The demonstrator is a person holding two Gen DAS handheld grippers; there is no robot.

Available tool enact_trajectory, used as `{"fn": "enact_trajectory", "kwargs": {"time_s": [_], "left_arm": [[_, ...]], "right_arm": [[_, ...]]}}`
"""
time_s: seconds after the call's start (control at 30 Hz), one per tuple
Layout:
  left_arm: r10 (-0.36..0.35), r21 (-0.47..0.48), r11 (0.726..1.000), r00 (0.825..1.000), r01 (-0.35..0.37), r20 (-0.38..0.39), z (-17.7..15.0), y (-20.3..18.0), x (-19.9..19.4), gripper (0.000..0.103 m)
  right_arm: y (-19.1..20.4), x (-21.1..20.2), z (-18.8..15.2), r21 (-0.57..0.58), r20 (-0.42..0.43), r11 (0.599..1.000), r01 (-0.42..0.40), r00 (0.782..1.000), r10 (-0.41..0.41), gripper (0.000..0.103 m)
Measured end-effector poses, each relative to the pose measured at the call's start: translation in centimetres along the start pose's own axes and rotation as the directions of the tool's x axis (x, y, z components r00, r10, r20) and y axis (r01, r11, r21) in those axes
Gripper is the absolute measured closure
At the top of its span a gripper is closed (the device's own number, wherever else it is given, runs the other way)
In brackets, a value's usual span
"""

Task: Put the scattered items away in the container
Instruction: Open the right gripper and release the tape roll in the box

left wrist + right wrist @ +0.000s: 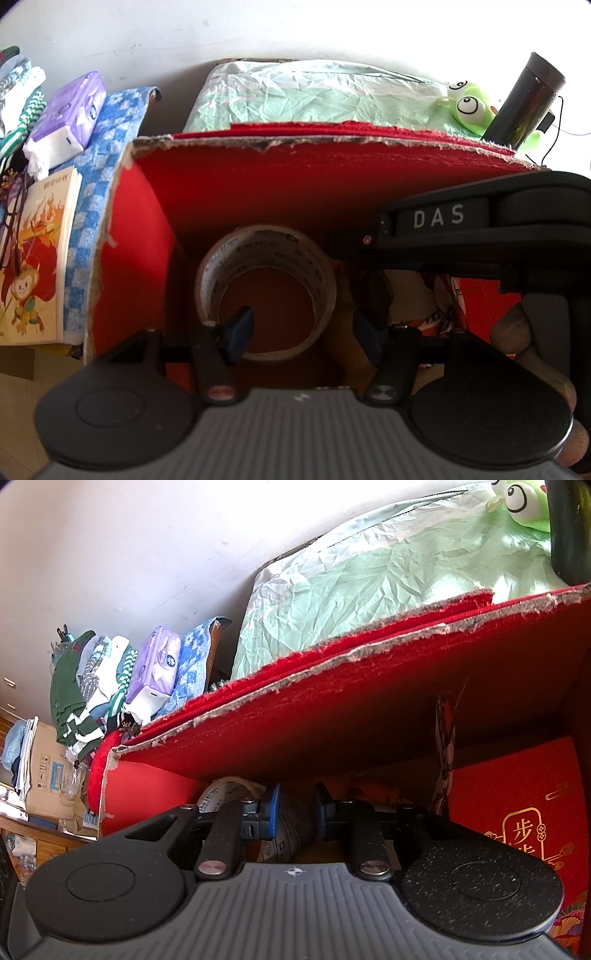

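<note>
Both tools angled down (into box)

1 red cardboard box, torn along its rim. 1 roll of tape inside it. 1 purple tissue pack. 1 picture book with a cartoon monkey on its cover. 1 blue checked cloth. 1 green frog toy. 1 dark bottle. 1 pale green crinkled bag. 1 pile of folded clothes, pieces too bunched to count. 2 grippers: left gripper, right gripper.
</note>
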State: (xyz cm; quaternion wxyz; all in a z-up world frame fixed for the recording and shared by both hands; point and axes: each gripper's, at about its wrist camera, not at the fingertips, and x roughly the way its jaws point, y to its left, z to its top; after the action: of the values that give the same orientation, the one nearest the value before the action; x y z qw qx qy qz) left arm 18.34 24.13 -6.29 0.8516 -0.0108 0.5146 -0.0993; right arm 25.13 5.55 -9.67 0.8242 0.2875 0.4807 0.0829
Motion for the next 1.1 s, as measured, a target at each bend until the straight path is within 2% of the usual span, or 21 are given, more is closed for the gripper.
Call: {"fn": "enact_trajectory", "kwargs": {"time_s": [0.37,0.63,0.93,1.1], "left_arm": [[0.011,-0.001,1.000,1.000,-0.011,-0.004,0.0,0.1,0.2,0.037],[0.032,0.002,0.999,0.999,-0.032,-0.019,0.1,-0.1,0.4,0.037],[0.039,0.004,0.999,0.999,-0.039,-0.031,0.3,-0.1,0.5,0.035],[0.033,0.009,0.999,0.999,-0.033,-0.036,0.3,-0.1,0.6,0.033]], "right_arm": [[0.1,0.1,0.1,-0.015,-0.017,1.000,-0.013,1.000,0.013,0.081],[0.3,-0.1,0.1,-0.025,0.004,1.000,-0.007,1.000,0.007,0.080],[0.7,-2.5,-0.1,-0.052,0.066,0.998,0.023,0.998,-0.020,0.080],[0.0,-4.6,-0.5,-0.018,0.139,0.999,0.035,0.990,-0.032,0.080]]}}
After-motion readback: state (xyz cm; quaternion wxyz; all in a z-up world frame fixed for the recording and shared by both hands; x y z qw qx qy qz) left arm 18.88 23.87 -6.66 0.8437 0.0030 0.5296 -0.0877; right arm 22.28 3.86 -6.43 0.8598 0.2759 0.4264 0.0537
